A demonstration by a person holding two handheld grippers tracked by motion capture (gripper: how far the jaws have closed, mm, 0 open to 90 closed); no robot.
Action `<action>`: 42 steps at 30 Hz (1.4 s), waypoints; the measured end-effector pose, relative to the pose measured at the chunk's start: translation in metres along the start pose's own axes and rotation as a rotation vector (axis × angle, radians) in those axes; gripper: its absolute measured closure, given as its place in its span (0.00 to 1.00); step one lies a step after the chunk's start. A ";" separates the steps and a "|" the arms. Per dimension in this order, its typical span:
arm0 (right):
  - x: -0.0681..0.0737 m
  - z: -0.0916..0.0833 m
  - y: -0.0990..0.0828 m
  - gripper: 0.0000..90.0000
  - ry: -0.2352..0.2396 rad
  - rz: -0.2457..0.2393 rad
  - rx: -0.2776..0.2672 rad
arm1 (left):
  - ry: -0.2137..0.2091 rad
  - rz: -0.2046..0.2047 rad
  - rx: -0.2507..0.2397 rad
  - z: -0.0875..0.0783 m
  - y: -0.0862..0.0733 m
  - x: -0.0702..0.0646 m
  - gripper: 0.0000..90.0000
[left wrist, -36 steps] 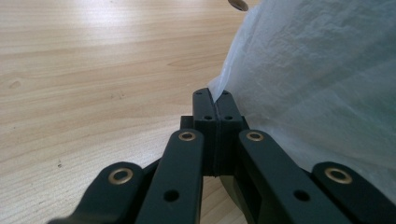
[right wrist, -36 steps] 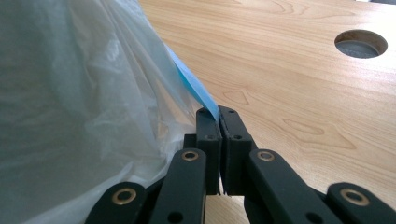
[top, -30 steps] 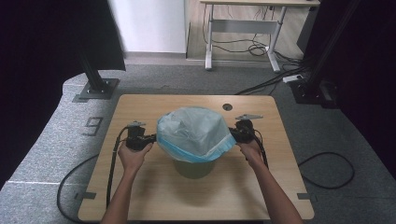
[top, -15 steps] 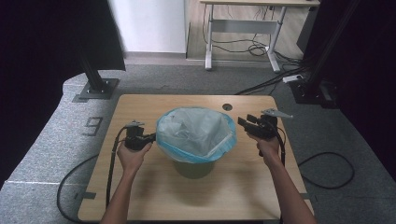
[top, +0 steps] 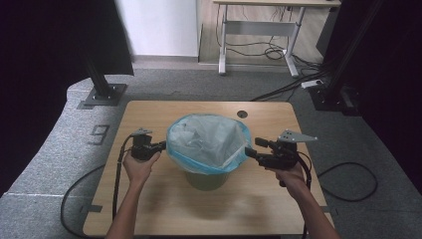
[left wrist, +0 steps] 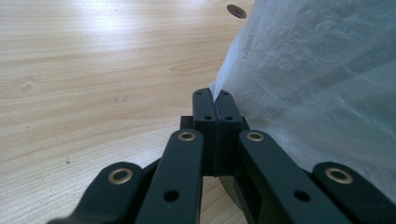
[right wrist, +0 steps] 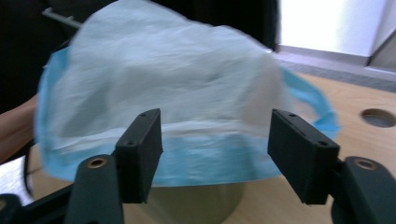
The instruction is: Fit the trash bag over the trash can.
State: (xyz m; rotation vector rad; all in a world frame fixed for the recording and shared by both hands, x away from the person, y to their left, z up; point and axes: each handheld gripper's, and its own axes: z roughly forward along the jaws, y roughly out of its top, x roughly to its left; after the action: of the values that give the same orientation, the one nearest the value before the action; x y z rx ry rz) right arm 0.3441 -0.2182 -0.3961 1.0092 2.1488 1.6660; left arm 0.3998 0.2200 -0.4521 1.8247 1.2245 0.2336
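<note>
The left gripper (top: 160, 146) is clamped on the crinkly, translucent blue bag (top: 206, 142) lining a round green bin (top: 206, 180) mid-table. The right gripper (top: 253, 148), jaws just spread apart with nothing between them, hangs beside the bag's rim. Pale wood-grain table (top: 149, 209); grey carpet (top: 54, 149) around.

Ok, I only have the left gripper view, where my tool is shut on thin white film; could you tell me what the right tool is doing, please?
Observer: The right tool stands open beside the bag, on its right; its jaws have just been opening and nothing is pinched between them.
Operator: Thank you. What is the bag sitting in?
Observer: It lines an olive-green bin standing in the middle of the table.
Operator: And does the bag's edge have a colour?
Observer: Yes, a blue band runs round its mouth and hangs outside the bin.
</note>
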 end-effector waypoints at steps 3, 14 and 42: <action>0.009 0.004 -0.004 0.33 0.034 -0.003 0.018 | -0.003 0.008 -0.004 -0.002 0.000 -0.002 0.99; 0.021 0.021 -0.019 0.27 0.059 -0.036 0.080 | 0.005 0.021 -0.014 -0.008 0.001 -0.004 0.99; 0.067 0.023 0.007 0.29 0.021 -0.111 0.014 | -0.010 0.053 -0.030 -0.011 -0.001 -0.014 0.99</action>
State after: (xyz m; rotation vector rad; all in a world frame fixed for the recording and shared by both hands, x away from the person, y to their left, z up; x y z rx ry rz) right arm 0.3109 -0.1567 -0.3826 0.8624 2.1906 1.6197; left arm 0.3859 0.2146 -0.4417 1.8321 1.1608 0.2715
